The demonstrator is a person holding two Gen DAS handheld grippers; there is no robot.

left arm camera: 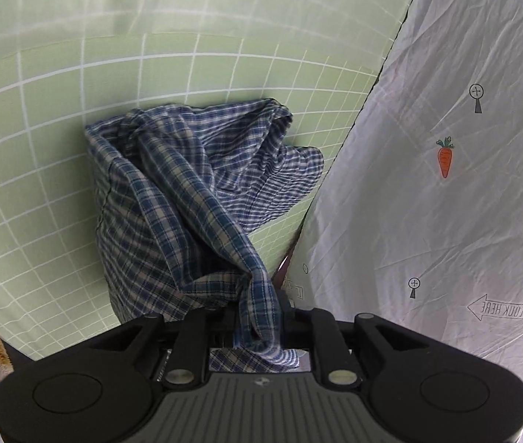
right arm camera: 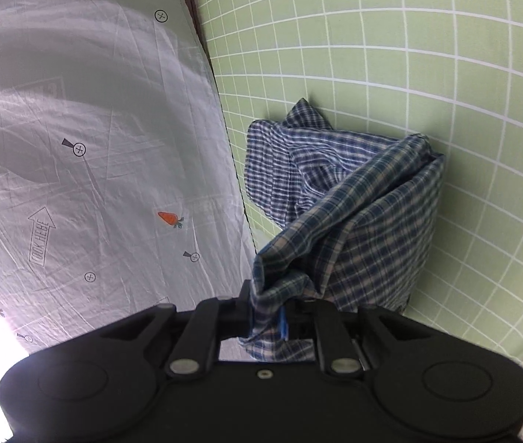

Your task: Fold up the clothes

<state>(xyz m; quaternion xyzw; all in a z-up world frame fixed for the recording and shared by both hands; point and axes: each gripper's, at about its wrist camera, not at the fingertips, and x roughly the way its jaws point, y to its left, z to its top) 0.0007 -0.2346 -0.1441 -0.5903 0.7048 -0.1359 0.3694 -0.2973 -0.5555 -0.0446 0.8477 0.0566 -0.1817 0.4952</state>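
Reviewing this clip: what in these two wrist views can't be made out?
- Left wrist view: the left gripper fingertips are buried in the plaid garment; pad contact is hidden.
- Right wrist view: the right gripper fingertips are likewise wrapped in cloth.
- Both views: the garment's type and its sleeves or collar are lost in its own bunched folds.
- Both views: the green grid mat and the carrot-print sheet run off the fisheye edge.

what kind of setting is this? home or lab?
Probably a home, likely a bedroom, though no furniture shows. A green grid-lined mat lies beside a white sheet printed with carrots and arrows, like bed linen. A plaid shirt hangs bunched from both grippers over the mat.
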